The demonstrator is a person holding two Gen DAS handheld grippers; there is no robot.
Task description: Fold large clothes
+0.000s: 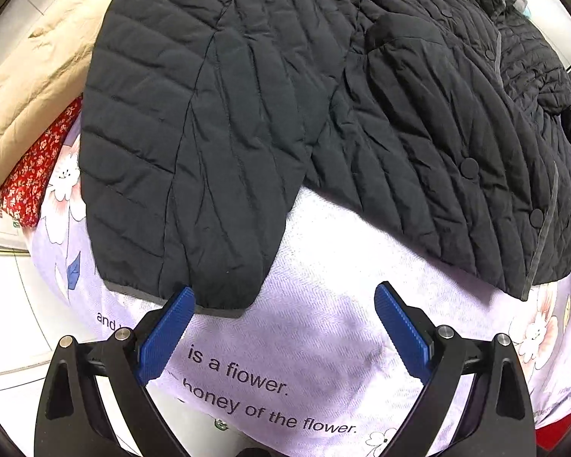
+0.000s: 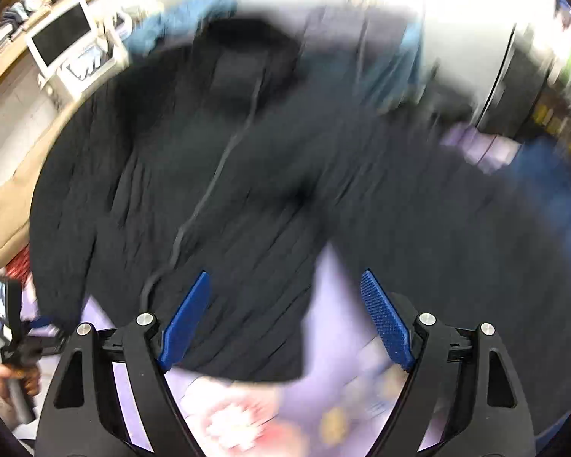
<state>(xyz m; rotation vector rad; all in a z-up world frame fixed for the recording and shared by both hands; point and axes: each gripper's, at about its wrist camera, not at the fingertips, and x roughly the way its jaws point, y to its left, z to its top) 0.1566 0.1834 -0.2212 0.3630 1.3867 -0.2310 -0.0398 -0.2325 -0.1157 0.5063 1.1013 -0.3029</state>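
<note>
On the lilac flower-printed sheet (image 1: 323, 251), a black quilted jacket (image 1: 418, 122) lies spread out, its sleeve cuff (image 1: 194, 278) ending near the sheet's left edge, with bare sheet open on the near side. The left gripper (image 1: 283, 299) hangs with fingers apart, its left finger (image 1: 167, 339) just at the cuff hem. The right gripper (image 2: 285, 297) also stands wide, nothing between its fingers, above the jacket's hem; that view is heavily blurred.

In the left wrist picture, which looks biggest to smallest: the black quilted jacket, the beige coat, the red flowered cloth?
1. black quilted jacket, by far
2. beige coat, partly hidden under the jacket
3. red flowered cloth, only a strip showing, so true sizes stay unsure
</note>
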